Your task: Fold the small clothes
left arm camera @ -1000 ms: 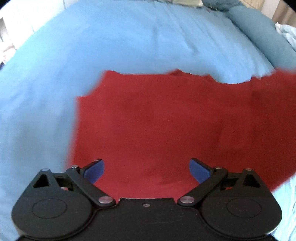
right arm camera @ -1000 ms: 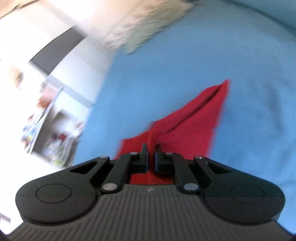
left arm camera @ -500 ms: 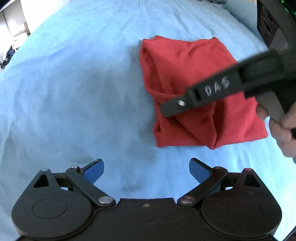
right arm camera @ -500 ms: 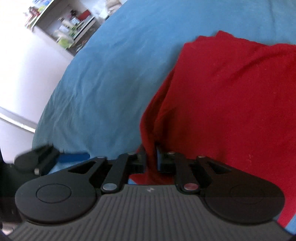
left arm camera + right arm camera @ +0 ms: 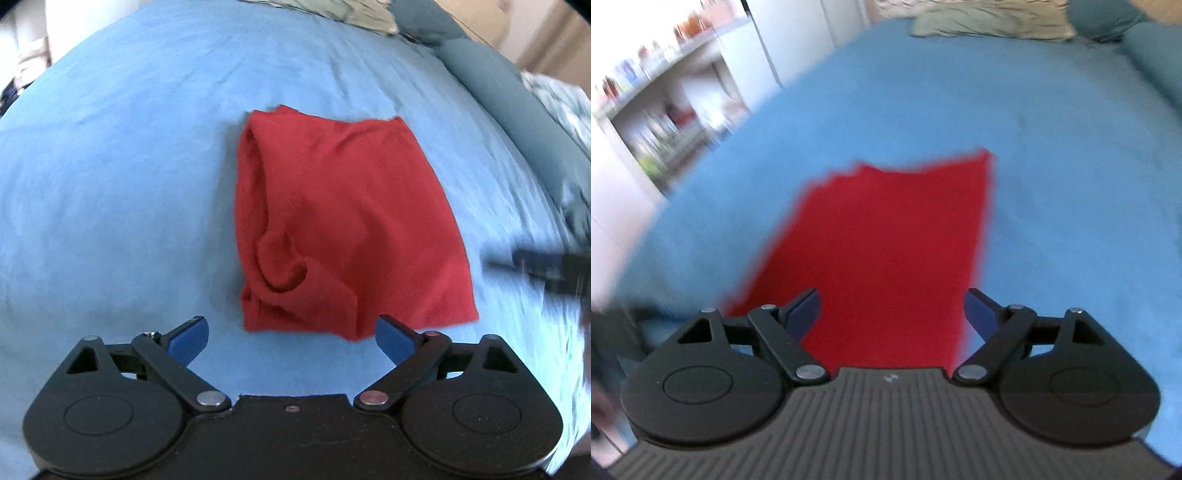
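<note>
Left side first: your left gripper hovers just near of the red garment, fingers wide apart with nothing between them. The garment itself sits folded into a rough rectangle in the middle of the blue bed, but the left edge is puffy and there's a lumpy pocket at the near-left corner. I'd pinch that bulge and tuck it flat before calling this fold done, keeping the pull low so the layers underneath don't slide.

Over on the right, your right gripper is letting go; its fingers are opening and the cloth lies under them, not pinched. Lift that one straight up so a fingertip doesn't snag the near edge and drag the top layer open.
</note>
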`<state>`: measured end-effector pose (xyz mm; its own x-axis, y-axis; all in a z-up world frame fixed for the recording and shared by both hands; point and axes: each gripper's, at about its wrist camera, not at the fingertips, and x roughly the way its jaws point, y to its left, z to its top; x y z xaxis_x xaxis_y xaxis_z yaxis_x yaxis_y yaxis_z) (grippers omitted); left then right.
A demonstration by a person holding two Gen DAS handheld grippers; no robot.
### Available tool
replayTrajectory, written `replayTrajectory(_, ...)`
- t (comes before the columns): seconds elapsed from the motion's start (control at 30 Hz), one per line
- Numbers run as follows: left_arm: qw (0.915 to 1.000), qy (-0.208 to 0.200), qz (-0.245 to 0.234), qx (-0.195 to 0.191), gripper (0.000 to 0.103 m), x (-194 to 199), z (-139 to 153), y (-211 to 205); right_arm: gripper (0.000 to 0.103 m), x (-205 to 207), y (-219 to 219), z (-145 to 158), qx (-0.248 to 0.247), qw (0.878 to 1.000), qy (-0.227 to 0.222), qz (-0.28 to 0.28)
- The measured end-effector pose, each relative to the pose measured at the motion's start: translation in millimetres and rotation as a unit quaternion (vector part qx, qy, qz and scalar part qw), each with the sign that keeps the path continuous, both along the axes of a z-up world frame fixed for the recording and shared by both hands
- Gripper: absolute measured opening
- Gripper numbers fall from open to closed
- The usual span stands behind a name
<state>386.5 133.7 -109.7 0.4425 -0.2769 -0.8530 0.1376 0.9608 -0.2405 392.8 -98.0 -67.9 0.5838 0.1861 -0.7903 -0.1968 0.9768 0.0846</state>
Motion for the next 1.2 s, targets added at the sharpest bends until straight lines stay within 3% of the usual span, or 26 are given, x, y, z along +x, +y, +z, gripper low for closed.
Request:
replayTrajectory(0.17,0.9994,-0.008,0.033,-0.009,0.094,14,1,1,0.097,-36,-12,-43,-0.034,0.999,0.03,-0.029)
replayTrajectory(0.27,0.9991,-0.014,0.04,-0.006,0.094,24,1,0,0.095,-32,-6,-59,-0.042,0.997,0.028,-0.056)
replayTrajectory(0.37,0.9988,-0.02,0.045,-0.001,0.094,22,6,0,0.088,-23,-3,-59,-0.037,0.996,0.011,-0.076)
replayTrajectory(0.53,0.998,-0.036,0.051,0.011,0.094,22,8,5,0.087,-27,-19,-44,-0.017,0.993,-0.027,-0.113)
replayTrajectory(0.7,0.995,-0.014,0.054,0.083,0.086,16,-23,15,0.087,-34,-27,-55,-0.028,0.994,0.003,-0.105)
replayTrajectory(0.83,0.9949,-0.022,0.034,0.092,0.087,13,-37,18,0.087,-30,-31,-61,-0.02,0.995,0.014,-0.094)
replayTrajectory(0.93,0.994,-0.023,0.028,0.103,0.085,17,-29,14,0.087,-25,-34,-56,-0.013,0.997,0.023,-0.077)
replayTrajectory(1.07,0.9947,-0.05,0.029,0.085,0.086,13,6,17,0.09,-24,-45,-34,0.001,0.999,0.031,-0.045)
replayTrajectory(1.17,0.9938,-0.081,0.017,0.075,0.098,18,33,16,0.103,-19,-54,-7,0.027,0.999,0.023,-0.036)
replayTrajectory(1.2,0.9936,-0.089,0.011,0.068,0.103,24,39,15,0.103,-12,-58,0,0.04,0.998,0.019,-0.035)
